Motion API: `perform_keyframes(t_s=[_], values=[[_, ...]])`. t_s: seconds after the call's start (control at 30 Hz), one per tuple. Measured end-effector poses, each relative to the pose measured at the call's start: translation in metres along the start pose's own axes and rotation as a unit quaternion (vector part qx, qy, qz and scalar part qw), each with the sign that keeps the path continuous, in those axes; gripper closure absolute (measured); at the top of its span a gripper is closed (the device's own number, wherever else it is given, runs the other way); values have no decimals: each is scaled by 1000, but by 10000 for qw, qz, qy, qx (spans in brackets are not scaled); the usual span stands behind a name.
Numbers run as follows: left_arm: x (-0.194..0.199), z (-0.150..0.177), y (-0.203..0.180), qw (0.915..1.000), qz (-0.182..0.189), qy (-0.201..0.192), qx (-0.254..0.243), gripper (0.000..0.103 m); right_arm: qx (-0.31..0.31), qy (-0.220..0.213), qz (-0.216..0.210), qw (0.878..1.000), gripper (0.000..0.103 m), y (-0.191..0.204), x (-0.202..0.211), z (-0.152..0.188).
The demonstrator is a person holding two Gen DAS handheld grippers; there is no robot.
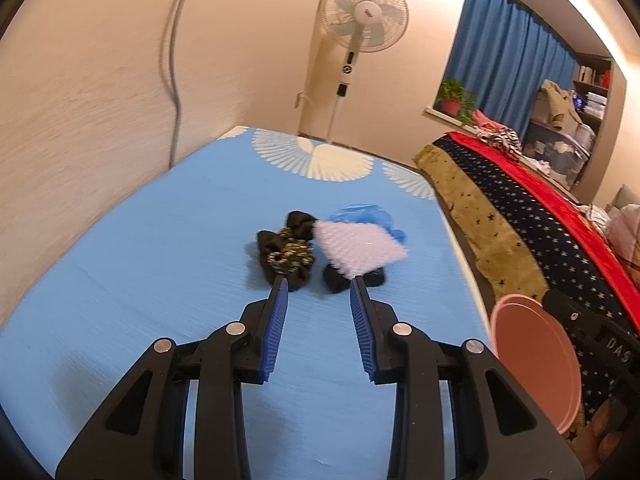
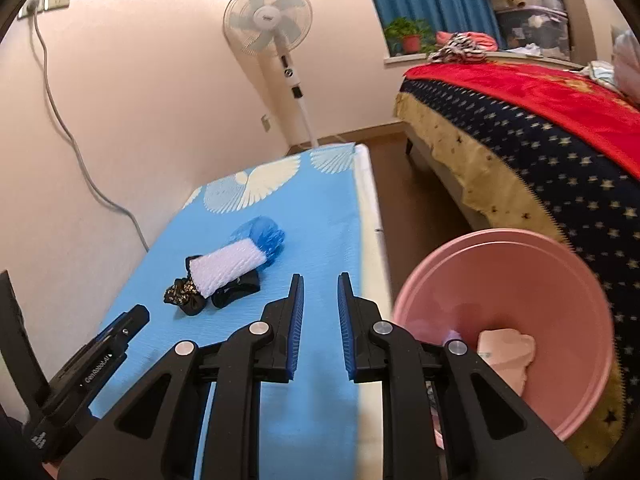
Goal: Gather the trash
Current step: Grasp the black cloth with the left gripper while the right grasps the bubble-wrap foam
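Both grippers, the left gripper [image 1: 319, 286] and right gripper [image 2: 320, 280], are spread a little and pinch nothing. Left of middle, the trash pile [image 2: 228, 272] waits on the blue mat [image 2: 320, 216]. At lower right, the pink bowl [image 2: 560, 264] holds one crumpled piece [image 2: 506, 354], so most is left.

On the bench [image 2: 320, 240] with its blue cover lay one white foam net sleeve [image 2: 226, 270], one crumpled blue plastic bag [image 2: 262, 234] and two dark fabric pieces: one black with gold print [image 1: 286, 258], one plain black [image 2: 236, 294]. One pink basin [image 2: 520, 280] stood beside the bench, with one pale crumpled item [image 2: 506, 354] inside. Two tools were in view, the left tool [image 1: 319, 286] and the right tool [image 2: 320, 282]. One standing fan [image 2: 266, 20], one potted plant [image 2: 410, 36] and one bed [image 2: 540, 140] completed the count.
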State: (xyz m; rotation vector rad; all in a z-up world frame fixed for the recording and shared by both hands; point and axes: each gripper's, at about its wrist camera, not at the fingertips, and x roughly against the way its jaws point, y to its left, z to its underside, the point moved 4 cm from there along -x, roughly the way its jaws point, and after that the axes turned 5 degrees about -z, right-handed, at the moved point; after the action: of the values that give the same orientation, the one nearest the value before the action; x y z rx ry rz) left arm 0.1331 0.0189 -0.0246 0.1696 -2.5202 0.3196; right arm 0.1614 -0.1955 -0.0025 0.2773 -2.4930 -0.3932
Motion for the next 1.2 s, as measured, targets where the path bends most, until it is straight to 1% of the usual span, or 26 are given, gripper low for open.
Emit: perform_keyframes(t_s=[0.13,0.2,0.23,0.27,0.3,0.43,0.5,0.7,0.83,0.9,0.93,0.97,1.0,1.03,1.07,1.1,1.17,1.2], values=[[-13,-2,8,9999,-90,101,108,71,22,146,-159,9998,83,10,-31,4],[-21,-3,9,9997,-115,165,128,70,33,197,-245,9995,74,14,-41,4],[-24,-3,9,9997,-133,186,124,66,11,234,-324,9992,65,16,-48,4],[-27,-2,9,9996,-157,208,124,60,-17,261,-390,9989,61,18,-54,3],[-31,-3,10,9995,-171,242,139,58,-40,278,-439,9986,60,19,-59,2],[-45,-6,13,9990,-179,342,214,58,-147,422,-622,9971,60,21,-87,-3],[-51,-7,15,9988,-178,370,254,58,-305,508,-728,9956,60,19,-102,-6],[-64,-8,20,9982,-190,463,333,58,-451,679,-925,9924,58,24,-133,-10],[-70,-10,21,9979,-162,503,371,58,-515,846,-1135,9886,57,30,-151,-9],[-72,-10,20,9980,-145,511,335,59,-554,953,-1262,9859,57,33,-160,-8],[-73,-10,19,9981,-126,515,323,66,-566,981,-1299,9850,57,34,-162,-8],[-74,-10,18,9980,-96,529,320,76,-583,1013,-1338,9841,57,34,-165,-7],[-75,-10,18,9978,-58,562,332,79,-593,1033,-1357,9836,58,35,-166,-7],[-76,-9,18,9977,-33,582,349,84,-601,1041,-1376,9832,64,35,-167,-7],[-76,-9,18,9976,-23,586,356,94,-593,1030,-1392,9831,74,36,-166,-7],[-76,-9,18,9976,-14,602,349,96,-572,1024,-1407,9831,79,37,-165,-7],[-76,-10,18,9976,10,610,332,97,-472,1014,-1503,9823,97,42,-162,-7],[-75,-10,17,9976,25,611,332,98,-407,992,-1525,9825,99,44,-159,-8]])
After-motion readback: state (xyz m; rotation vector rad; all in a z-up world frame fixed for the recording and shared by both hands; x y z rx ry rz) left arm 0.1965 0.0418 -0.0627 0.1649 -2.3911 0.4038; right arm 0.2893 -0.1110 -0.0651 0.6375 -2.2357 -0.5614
